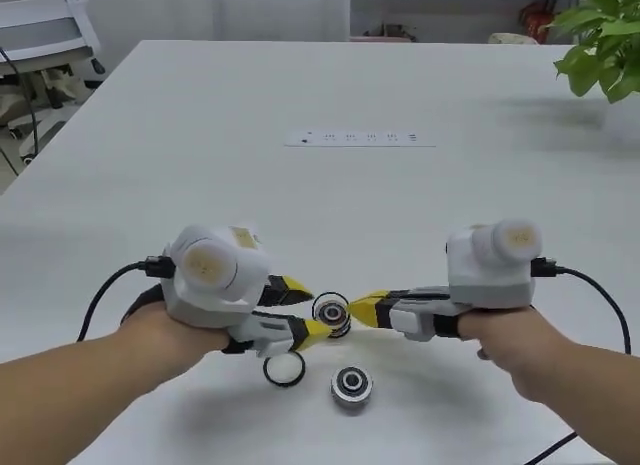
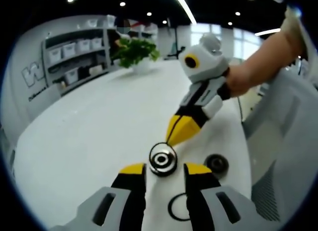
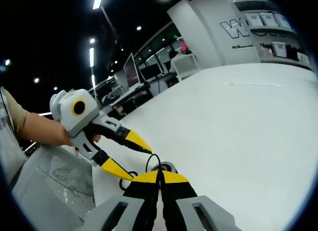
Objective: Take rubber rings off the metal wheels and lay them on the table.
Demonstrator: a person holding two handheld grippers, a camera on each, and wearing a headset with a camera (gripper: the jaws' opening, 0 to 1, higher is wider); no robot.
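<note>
A metal wheel (image 1: 332, 313) (image 2: 163, 162) sits between the yellow tips of my left gripper (image 1: 314, 309) (image 2: 164, 170), whose jaws close on its sides just above the table. My right gripper (image 1: 358, 307) (image 3: 159, 177) comes in from the right, shut on the thin black rubber ring (image 2: 161, 145) (image 3: 148, 164) of that wheel and lifting part of it off the rim. In front of them a second metal wheel (image 1: 351, 383) (image 2: 217, 164) lies flat on the table. A loose rubber ring (image 1: 266, 369) (image 2: 169, 207) lies beside it, to the left.
The white table (image 1: 350, 205) stretches wide and bare beyond the grippers. A flat white socket strip (image 1: 360, 138) lies at mid-table. A green plant (image 1: 605, 45) stands at the far right corner, and a chair (image 1: 40, 45) stands off the table's left side.
</note>
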